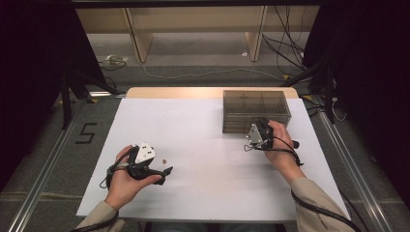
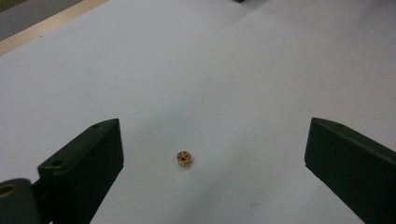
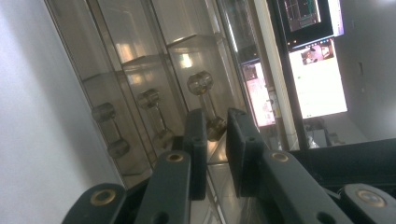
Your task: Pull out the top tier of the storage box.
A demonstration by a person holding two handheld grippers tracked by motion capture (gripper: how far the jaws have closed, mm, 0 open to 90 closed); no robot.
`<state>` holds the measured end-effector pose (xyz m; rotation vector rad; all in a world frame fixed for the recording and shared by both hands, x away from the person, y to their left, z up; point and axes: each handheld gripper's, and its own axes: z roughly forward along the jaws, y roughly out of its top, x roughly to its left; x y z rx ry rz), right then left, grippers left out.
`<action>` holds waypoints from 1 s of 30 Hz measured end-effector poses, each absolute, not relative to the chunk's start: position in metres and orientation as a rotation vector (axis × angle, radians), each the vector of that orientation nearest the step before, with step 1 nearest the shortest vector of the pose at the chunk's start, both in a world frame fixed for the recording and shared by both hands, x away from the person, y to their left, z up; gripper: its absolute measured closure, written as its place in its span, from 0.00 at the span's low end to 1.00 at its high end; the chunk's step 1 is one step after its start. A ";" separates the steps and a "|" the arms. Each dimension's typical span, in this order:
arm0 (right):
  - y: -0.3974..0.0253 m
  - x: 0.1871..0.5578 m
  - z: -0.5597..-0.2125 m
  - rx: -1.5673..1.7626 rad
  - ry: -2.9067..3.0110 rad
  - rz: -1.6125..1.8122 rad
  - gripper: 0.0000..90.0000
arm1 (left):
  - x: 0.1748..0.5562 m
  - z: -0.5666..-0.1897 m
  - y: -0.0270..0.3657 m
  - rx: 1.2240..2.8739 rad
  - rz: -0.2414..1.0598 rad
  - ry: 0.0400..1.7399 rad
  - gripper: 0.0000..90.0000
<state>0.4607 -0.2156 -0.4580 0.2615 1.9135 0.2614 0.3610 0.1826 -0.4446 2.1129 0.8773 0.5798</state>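
A tiny gold-brown bead (image 2: 185,158) lies on the white sheet (image 1: 208,188), and in the high view the bead (image 1: 165,160) is just ahead of my left hand. My left gripper (image 2: 212,135) is open, its jaws spread wide to either side of the bead without touching it; from above the left gripper (image 1: 164,175) rests low at the front left. A smoky transparent box (image 1: 256,104) with compartments stands at the back right. My right gripper (image 1: 259,124) is at its front wall. Up close, the right gripper (image 3: 216,119) has its jaws drawn nearly together around the foot of a small metal handle (image 3: 201,84) on the box (image 3: 140,60).
The white sheet covers most of the wooden table (image 1: 193,92). Metal rails run along both sides on the floor, where a taped "5" (image 1: 86,133) is at the left. Cables (image 1: 285,53) and wooden shelf legs (image 1: 140,43) lie beyond the far edge.
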 end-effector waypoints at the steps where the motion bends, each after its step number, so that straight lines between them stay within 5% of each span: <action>1: -0.216 0.461 -0.458 0.261 1.914 0.260 0.88 | 0.361 -0.445 0.183 2.113 0.580 0.877 0.05; 30: -0.215 0.457 -0.458 0.261 1.914 0.256 0.88 | 0.361 -0.445 0.183 2.115 0.584 0.878 0.05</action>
